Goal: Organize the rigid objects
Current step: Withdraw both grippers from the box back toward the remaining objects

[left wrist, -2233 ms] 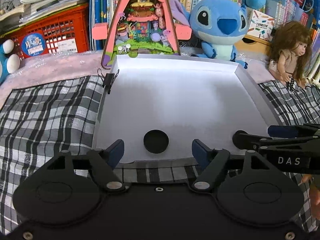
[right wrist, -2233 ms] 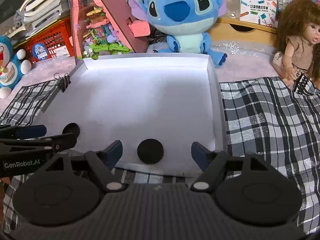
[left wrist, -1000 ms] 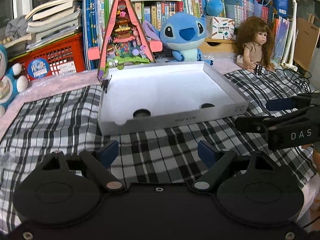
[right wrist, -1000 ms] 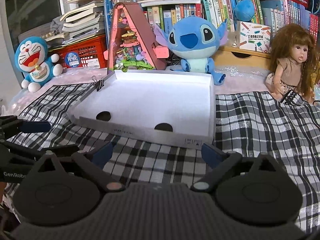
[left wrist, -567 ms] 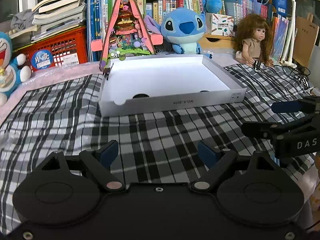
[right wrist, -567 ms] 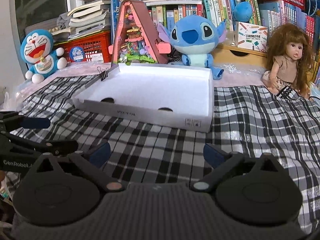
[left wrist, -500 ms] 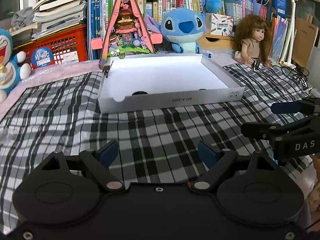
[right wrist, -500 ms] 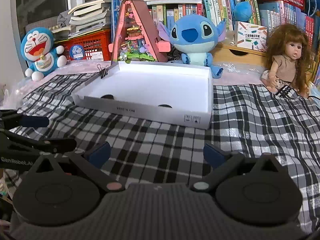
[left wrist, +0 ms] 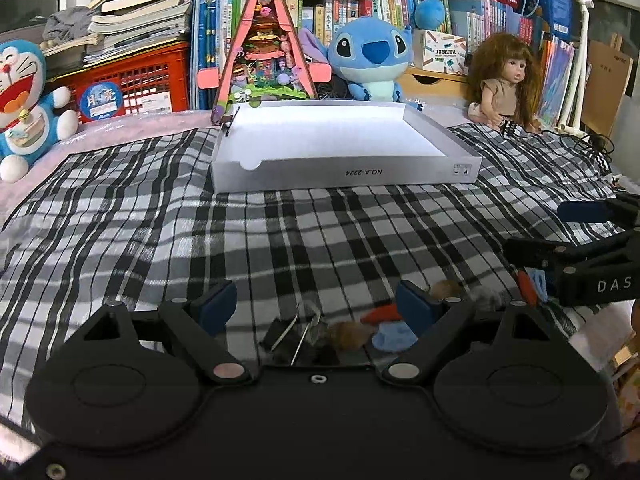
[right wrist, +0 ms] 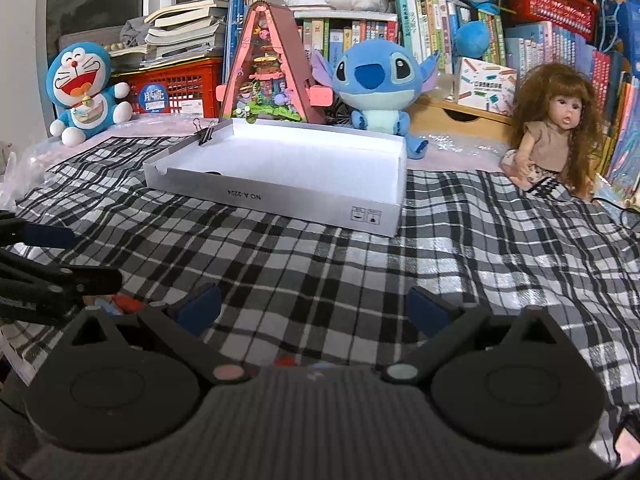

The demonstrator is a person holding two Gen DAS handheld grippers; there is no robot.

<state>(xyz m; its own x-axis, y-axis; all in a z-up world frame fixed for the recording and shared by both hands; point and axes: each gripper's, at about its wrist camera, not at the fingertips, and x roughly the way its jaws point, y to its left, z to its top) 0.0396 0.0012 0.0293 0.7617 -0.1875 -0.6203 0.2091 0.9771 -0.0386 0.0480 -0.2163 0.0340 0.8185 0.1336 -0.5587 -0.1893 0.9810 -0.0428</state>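
— Bookshelves and plush toys fill the top of both frames; below them the checked cloth [left wrist: 280, 240] now takes up far more of the view than a second ago.

— So both tongs have backed off from the white box [left wrist: 344, 168]?

— Yes, it has shrunk toward upper centre. A small pile of objects [left wrist: 344, 332] has appeared at lower centre, by the left tongs [left wrist: 316, 306].

— Holding anything?

— No. Left tongs and right tongs [right wrist: 316, 310] both gape wide and empty. Probably the next pick comes from that pile.
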